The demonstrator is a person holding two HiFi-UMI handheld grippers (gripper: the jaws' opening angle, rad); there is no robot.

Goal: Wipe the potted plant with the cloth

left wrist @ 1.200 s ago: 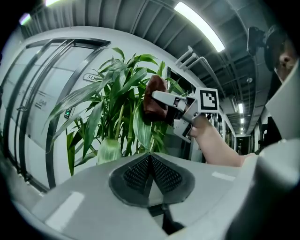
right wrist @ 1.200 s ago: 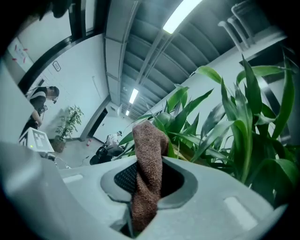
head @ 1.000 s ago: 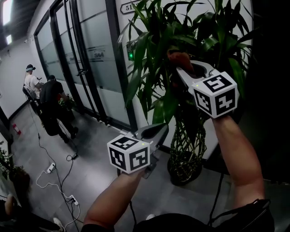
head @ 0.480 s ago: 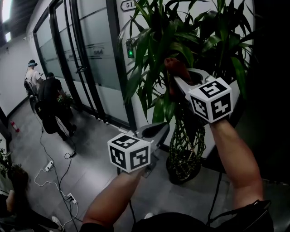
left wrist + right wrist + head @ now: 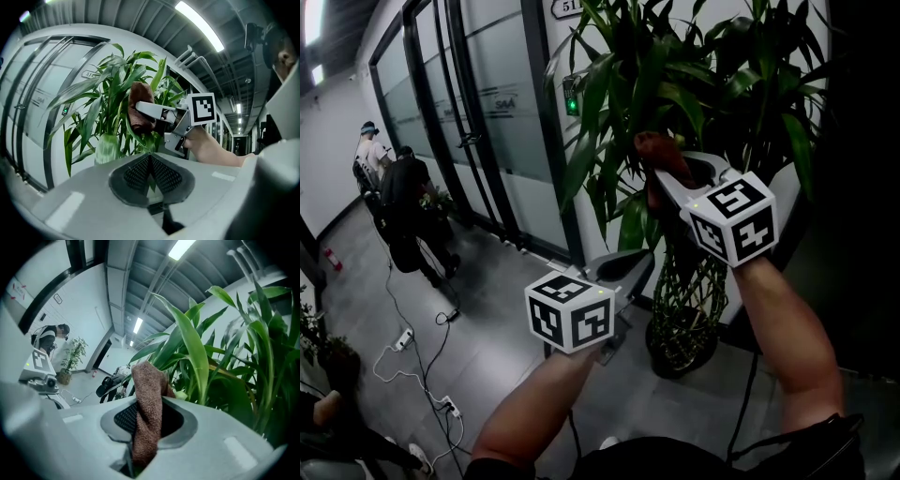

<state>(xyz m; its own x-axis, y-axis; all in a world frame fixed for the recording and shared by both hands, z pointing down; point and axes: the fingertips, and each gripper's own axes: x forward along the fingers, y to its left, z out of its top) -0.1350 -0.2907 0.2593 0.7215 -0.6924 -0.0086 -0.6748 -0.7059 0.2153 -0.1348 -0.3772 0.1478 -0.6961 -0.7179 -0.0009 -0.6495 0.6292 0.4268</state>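
Note:
The potted plant [image 5: 675,84] has long green leaves and braided stems in a dark pot [image 5: 680,352]. My right gripper [image 5: 661,173] is up among the leaves, shut on a brown cloth [image 5: 659,152] that sticks out past its jaws [image 5: 147,394]. The cloth rests against a drooping leaf [image 5: 630,225]. Lower down, my left gripper [image 5: 645,262] is shut at that leaf's tip, and a sliver of green leaf [image 5: 152,184] shows between its pads. From the left gripper view the cloth [image 5: 139,105] sits above and beyond the left gripper [image 5: 150,159].
Glass doors [image 5: 478,122] run along the left. Two people [image 5: 398,197] stand far down the corridor. A cable and power strip [image 5: 403,342] lie on the grey floor. A white wall stands behind the plant.
My right gripper has slid down the foliage with the cloth. The left gripper has stayed in place.

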